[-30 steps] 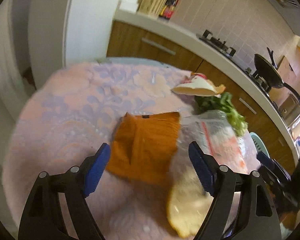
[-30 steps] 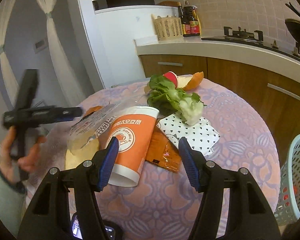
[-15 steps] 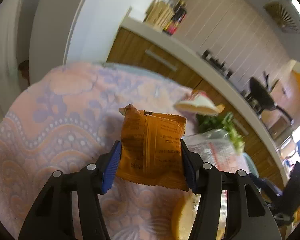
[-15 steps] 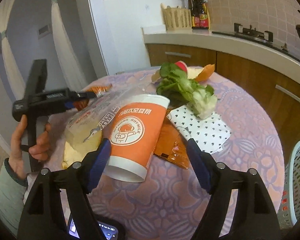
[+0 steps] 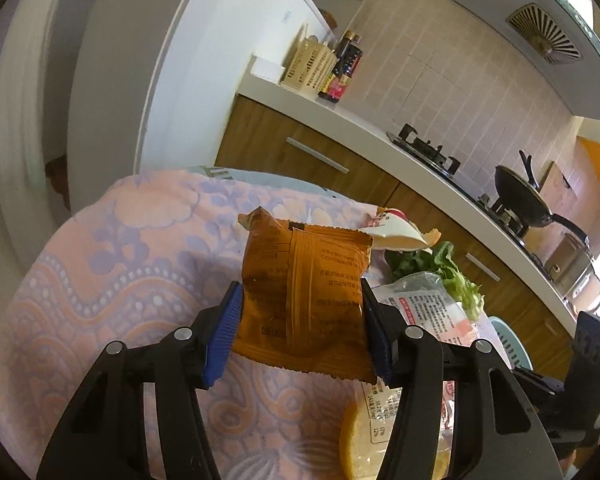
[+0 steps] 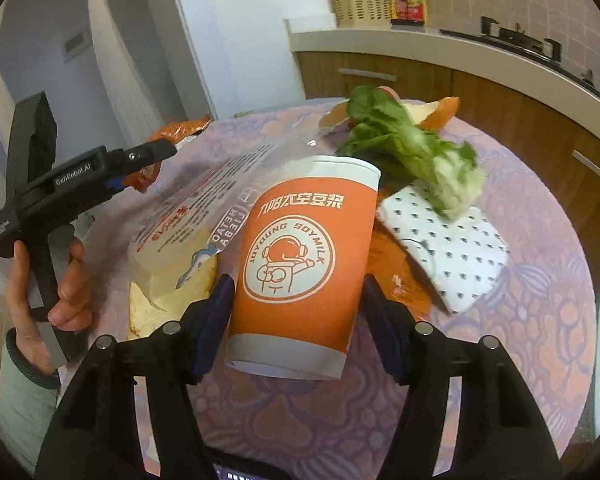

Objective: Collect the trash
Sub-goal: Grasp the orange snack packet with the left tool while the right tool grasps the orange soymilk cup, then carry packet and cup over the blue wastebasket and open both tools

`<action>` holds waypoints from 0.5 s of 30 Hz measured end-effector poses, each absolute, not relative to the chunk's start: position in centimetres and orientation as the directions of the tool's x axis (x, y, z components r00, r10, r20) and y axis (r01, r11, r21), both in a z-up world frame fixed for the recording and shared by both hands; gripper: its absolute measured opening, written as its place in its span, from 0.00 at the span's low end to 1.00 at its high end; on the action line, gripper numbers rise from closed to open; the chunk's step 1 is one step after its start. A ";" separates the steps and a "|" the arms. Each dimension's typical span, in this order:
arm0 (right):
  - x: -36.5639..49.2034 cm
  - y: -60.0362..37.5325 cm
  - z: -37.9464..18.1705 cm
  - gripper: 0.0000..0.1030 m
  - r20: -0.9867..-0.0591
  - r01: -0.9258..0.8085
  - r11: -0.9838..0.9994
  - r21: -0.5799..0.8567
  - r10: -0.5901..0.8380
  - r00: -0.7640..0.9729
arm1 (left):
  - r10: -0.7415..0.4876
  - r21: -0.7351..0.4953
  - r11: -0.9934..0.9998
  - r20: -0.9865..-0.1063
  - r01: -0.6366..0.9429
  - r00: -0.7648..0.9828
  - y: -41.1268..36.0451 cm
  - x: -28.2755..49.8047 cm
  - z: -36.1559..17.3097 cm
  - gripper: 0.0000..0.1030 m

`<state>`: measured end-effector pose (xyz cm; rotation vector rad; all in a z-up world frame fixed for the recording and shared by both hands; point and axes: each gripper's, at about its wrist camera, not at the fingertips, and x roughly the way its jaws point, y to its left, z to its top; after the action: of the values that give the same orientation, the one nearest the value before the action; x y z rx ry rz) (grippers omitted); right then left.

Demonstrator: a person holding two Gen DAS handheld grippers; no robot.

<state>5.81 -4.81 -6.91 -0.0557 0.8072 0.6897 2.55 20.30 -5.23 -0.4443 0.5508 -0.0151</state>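
Left gripper [image 5: 300,330] was clamped on the orange wrapper [image 5: 304,296], both blue pads pressed to its sides, wrapper lifted off the tablecloth [image 5: 112,280]. Right gripper [image 6: 296,320] had just been closing around the cup [image 6: 304,268]; both pads touched its sides, so clamped on it. Cup lay tilted over a clear bag [image 6: 196,216], lettuce [image 6: 412,152] behind.

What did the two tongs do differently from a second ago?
The left tongs closed on the orange snack packet and lifted it off the tablecloth. The right tongs moved in around the orange soymilk cup, opened wider, then have just been closing on it. The lettuce, dotted napkin and bread bag stayed put.
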 end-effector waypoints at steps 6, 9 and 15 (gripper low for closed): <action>4.2 -7.7 -4.9 0.58 -0.640 -0.575 0.797 0.184 0.542 0.546 | -0.171 -0.443 0.895 -0.441 -0.048 0.881 19.1 0.5 -2.7 0.52; 3.6 -9.6 -3.7 0.58 -0.603 -0.566 0.800 0.198 0.555 0.573 | -0.201 -0.434 0.901 -0.421 -0.002 0.884 17.3 -0.2 -0.6 0.52; 3.0 -13.0 -1.7 0.58 -0.531 -0.555 0.798 0.237 0.584 0.614 | -0.245 -0.383 0.921 -0.419 0.075 0.874 12.8 0.0 2.4 0.52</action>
<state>2.97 -12.96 -1.73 0.0505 0.6302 0.6567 0.03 12.77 2.44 -0.3666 0.4802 -0.1708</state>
